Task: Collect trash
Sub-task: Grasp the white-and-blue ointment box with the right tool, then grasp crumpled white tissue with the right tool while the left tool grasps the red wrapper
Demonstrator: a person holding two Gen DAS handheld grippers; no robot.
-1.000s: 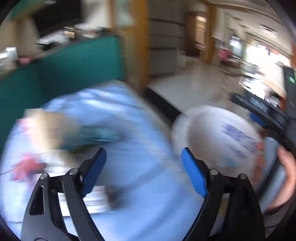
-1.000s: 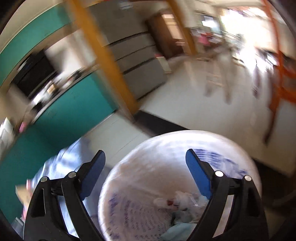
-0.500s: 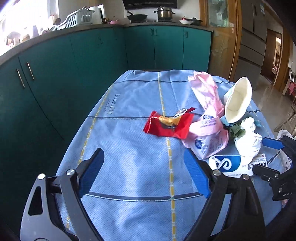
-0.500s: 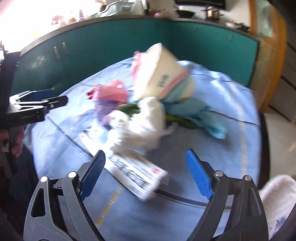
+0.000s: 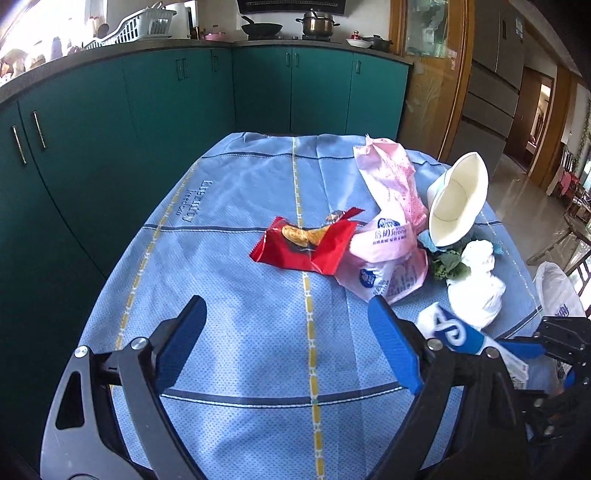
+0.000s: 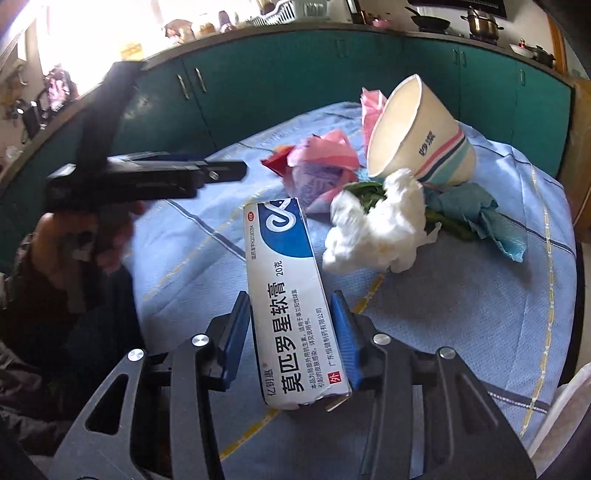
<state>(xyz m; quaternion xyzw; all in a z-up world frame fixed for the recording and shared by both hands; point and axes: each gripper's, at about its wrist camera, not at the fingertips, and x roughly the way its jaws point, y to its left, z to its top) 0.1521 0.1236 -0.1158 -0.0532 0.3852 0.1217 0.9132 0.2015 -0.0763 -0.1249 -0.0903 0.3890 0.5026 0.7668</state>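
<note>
My right gripper (image 6: 291,325) is shut on a white and blue ointment box (image 6: 291,291) near the table's front edge; the box also shows in the left wrist view (image 5: 458,334). My left gripper (image 5: 291,347) is open and empty above the blue tablecloth (image 5: 240,295). Trash lies on the cloth: a red snack wrapper (image 5: 306,247), a pink plastic bag (image 5: 388,236), a tipped paper cup (image 6: 417,136), a crumpled white tissue (image 6: 376,229), green leaves (image 5: 448,267) and a blue paper scrap (image 6: 476,218).
Teal cabinets (image 5: 147,110) run behind and left of the table. A white trash bag (image 5: 557,291) hangs at the table's right side. The left gripper's body (image 6: 147,173) shows in the right wrist view. Pots (image 5: 317,22) stand on the counter.
Both grippers swung from the trash bag back to the table. My right gripper came down and shut on the ointment box. My left gripper moved a little nearer the cloth.
</note>
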